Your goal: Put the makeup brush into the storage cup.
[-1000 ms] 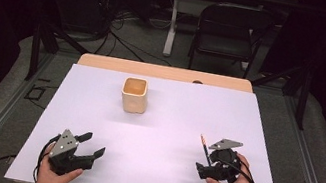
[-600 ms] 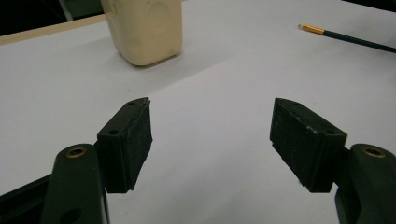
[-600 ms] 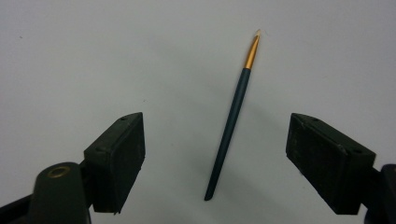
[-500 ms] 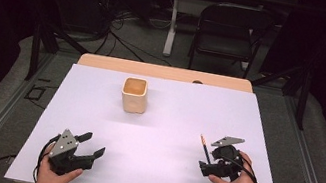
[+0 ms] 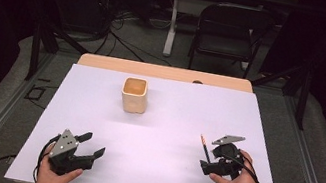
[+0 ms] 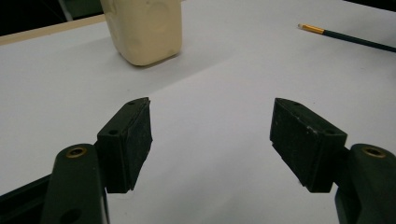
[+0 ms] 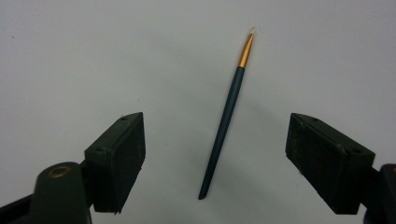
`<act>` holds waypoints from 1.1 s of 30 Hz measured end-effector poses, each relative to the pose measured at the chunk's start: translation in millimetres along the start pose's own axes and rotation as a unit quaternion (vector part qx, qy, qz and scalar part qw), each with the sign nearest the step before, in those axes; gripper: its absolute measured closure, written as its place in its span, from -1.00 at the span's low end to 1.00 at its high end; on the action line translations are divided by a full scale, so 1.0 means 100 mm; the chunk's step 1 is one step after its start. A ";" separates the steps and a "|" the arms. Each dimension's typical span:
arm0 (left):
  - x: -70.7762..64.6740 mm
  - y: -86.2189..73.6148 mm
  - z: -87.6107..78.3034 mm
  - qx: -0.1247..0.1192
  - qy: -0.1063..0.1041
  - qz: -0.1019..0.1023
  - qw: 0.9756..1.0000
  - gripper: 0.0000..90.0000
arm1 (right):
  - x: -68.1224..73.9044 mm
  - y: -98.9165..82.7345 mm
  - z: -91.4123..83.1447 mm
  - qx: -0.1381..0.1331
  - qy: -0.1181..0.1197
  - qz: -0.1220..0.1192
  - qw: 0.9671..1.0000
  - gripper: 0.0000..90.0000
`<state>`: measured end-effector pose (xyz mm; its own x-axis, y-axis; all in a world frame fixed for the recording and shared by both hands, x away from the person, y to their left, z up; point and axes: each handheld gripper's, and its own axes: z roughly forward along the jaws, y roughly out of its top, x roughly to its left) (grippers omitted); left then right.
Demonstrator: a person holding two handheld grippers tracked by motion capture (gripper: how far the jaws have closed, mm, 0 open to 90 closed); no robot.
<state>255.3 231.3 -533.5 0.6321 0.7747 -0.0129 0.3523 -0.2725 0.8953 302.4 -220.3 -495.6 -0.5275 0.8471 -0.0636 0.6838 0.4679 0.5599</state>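
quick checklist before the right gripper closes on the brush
1. Right gripper open: ok, jaws spread wide.
2. Brush between the jaws: ok, it lies flat on the white table cover, touching neither jaw.
3. Brush centred: ok, roughly midway, slightly tilted, gold ferrule pointing away.
4. Gripper low enough to pinch the thin handle: cannot tell.
5. Left gripper out of the way: ok, open and far off on the table's other side.
6. Cream cup upright and empty-looking: ok, standing apart from both grippers.
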 end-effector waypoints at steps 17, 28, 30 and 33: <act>0.00 0.00 0.00 0.001 -0.001 -0.001 1.000 -0.34 | -0.08 0.08 0.02 0.022 -0.001 0.019 1.000 -0.54; 0.00 0.00 0.00 0.002 -0.002 -0.001 1.000 -0.34 | -0.13 0.14 0.05 0.050 -0.003 0.025 0.998 -0.51; 0.00 0.00 0.01 0.001 -0.002 -0.002 1.000 -0.34 | -0.14 0.16 0.06 0.054 -0.004 0.025 0.998 -0.50; 0.00 0.00 0.01 0.002 -0.002 -0.001 1.000 -0.34 | -0.15 0.18 0.06 0.057 -0.004 0.026 0.998 -0.49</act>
<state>255.8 231.1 -534.0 0.6339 0.7733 -0.0164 0.3560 -0.2729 0.8938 325.7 -222.9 -489.6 -0.4853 0.8732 -0.0439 0.7633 0.4477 0.4658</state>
